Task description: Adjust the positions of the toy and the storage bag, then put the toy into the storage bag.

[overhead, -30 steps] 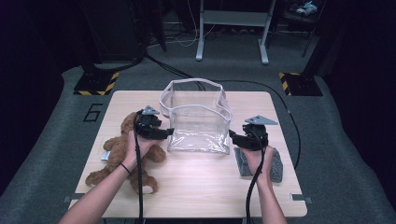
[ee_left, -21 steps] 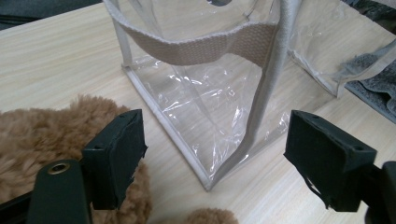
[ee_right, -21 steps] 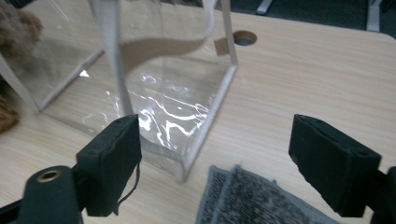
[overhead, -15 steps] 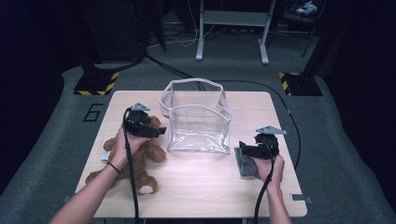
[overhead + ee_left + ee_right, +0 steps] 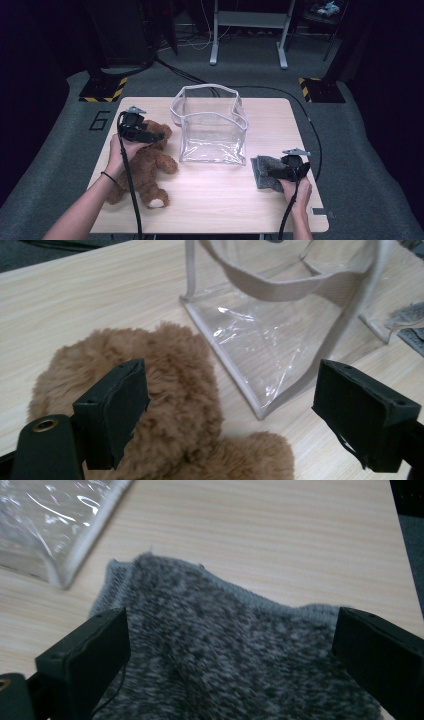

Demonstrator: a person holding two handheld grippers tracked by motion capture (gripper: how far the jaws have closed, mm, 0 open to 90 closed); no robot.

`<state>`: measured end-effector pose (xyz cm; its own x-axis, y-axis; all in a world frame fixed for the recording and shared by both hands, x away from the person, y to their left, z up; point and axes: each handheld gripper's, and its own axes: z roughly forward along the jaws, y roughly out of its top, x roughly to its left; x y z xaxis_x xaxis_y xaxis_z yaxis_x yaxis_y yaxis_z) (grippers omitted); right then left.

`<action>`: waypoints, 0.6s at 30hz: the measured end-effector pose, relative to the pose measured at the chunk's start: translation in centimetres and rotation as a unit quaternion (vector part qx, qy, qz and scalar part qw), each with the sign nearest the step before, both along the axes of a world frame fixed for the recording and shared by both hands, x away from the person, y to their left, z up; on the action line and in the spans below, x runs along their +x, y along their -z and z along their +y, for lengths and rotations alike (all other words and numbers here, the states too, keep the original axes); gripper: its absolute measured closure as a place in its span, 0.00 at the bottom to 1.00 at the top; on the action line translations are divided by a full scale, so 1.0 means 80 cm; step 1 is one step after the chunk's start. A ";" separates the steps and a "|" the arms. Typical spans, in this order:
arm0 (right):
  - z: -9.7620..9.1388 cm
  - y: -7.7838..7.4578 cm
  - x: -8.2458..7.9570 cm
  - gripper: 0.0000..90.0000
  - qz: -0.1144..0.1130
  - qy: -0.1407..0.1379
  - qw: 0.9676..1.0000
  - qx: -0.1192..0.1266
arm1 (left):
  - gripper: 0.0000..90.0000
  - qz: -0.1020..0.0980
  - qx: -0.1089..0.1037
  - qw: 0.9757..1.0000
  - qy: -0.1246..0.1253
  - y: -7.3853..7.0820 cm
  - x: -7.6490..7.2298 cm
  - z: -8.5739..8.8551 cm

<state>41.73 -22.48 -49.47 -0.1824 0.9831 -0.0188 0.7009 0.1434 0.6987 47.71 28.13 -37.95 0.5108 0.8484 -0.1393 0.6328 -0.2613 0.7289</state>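
Note:
A brown teddy bear (image 5: pixel 145 167) lies on the left of the wooden table (image 5: pixel 210 205). My left gripper (image 5: pixel 157 136) hovers over its head, beside the clear plastic bag (image 5: pixel 212 125). In the left gripper view the left gripper (image 5: pixel 240 395) has just been opening, with the bear's fur (image 5: pixel 175 390) below the gap and not pinched. A grey knitted cloth (image 5: pixel 262 172) lies at the right front. My right gripper (image 5: pixel 272 170) is low over it. In the right gripper view the right gripper (image 5: pixel 235 647) has just been opening wide, the cloth (image 5: pixel 240 630) lying between the jaws, not squeezed.
The clear bag (image 5: pixel 280 340) stands upright and open-topped in the table's middle, its corner (image 5: pixel 60 535) close to the cloth. Yellow-black striped stand feet (image 5: pixel 102 90) (image 5: pixel 322 90) and cables lie on the grey floor behind. A metal frame (image 5: pixel 250 30) stands farther back.
Both grippers have left the bag's sides. The left one moved out to the left over the bear. The right one dropped and came nearer, onto the grey cloth.

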 end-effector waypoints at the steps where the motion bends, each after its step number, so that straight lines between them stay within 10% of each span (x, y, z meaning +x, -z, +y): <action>1: -0.001 0.003 0.000 0.00 0.001 0.000 1.000 -0.003 | 0.15 0.004 0.003 1.000 -0.009 0.001 0.003 0.007; 18: -0.008 0.036 -0.002 0.00 0.001 0.015 1.000 -0.004 | 0.09 0.056 0.007 0.998 -0.034 0.015 0.012 0.041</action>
<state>41.54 -23.15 -52.38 -0.1522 0.9880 -0.0271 0.7065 0.1279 0.6961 48.68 31.39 -39.14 0.4338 0.8827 -0.1808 0.7266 -0.2241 0.6495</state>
